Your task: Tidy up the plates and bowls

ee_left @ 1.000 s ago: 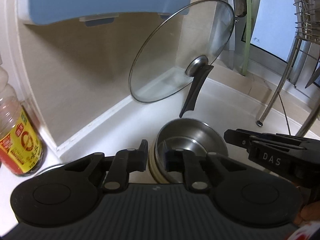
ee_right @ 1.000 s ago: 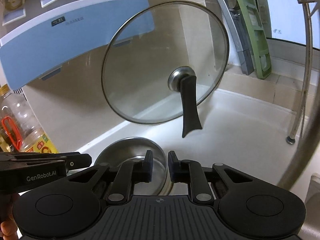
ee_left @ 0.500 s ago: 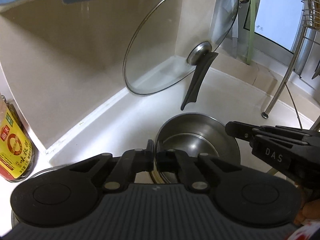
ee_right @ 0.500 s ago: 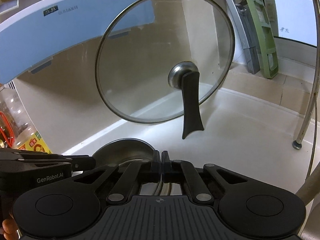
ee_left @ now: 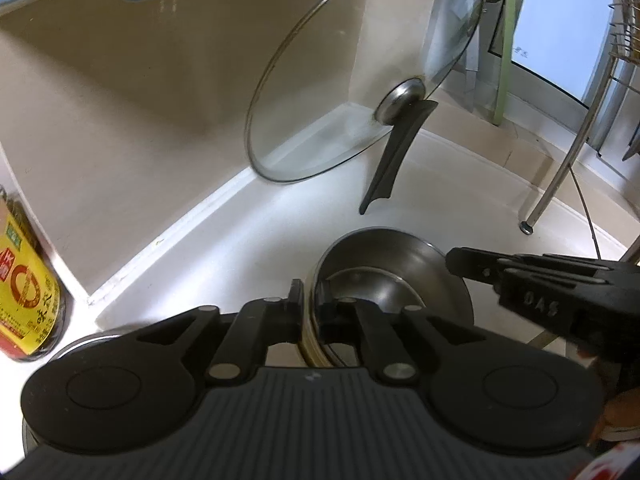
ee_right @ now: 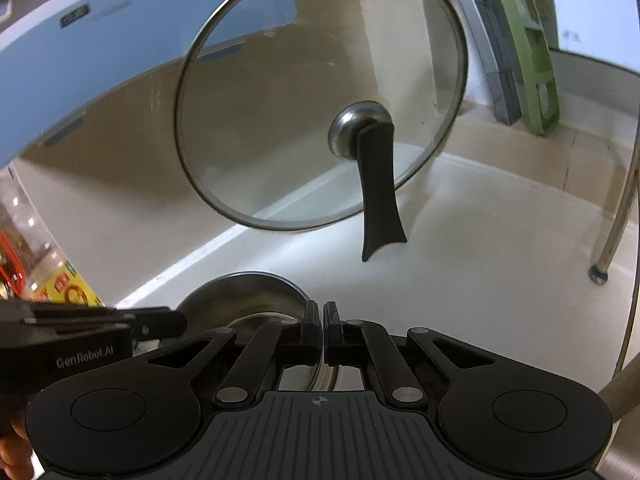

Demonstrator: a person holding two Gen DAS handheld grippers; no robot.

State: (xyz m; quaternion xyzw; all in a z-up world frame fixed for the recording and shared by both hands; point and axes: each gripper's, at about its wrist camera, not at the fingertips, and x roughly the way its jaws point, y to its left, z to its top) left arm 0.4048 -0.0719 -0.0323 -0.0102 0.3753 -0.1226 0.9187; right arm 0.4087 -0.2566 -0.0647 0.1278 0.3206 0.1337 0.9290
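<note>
left tool (ee_left: 309,303) pinched on the near rim of a stainless steel bowl (ee_left: 390,268), one finger outside the wall, the other inside, a narrow gap between them filled by the rim. bowl nested in a stack just ahead of the tool, with a cream-coloured rim (ee_left: 310,350) showing below the steel one. right tool (ee_right: 322,332) closed almost fully on the same stack's rim at the opposite side, fingers nearly touching, thin metal edge between them. seen from the left wrist, right tool (ee_left: 472,266) entering from the right with its tip at the bowl's far-right rim. stack on a white surface (ee_left: 248,248). beyond the bowl, glass lid (ee_right: 316,96) with black handle, propped upright against the beige wall. to the left, oil bottle (ee_left: 24,288) with yellow label. to the right, chrome rack leg (ee_left: 560,168).
</note>
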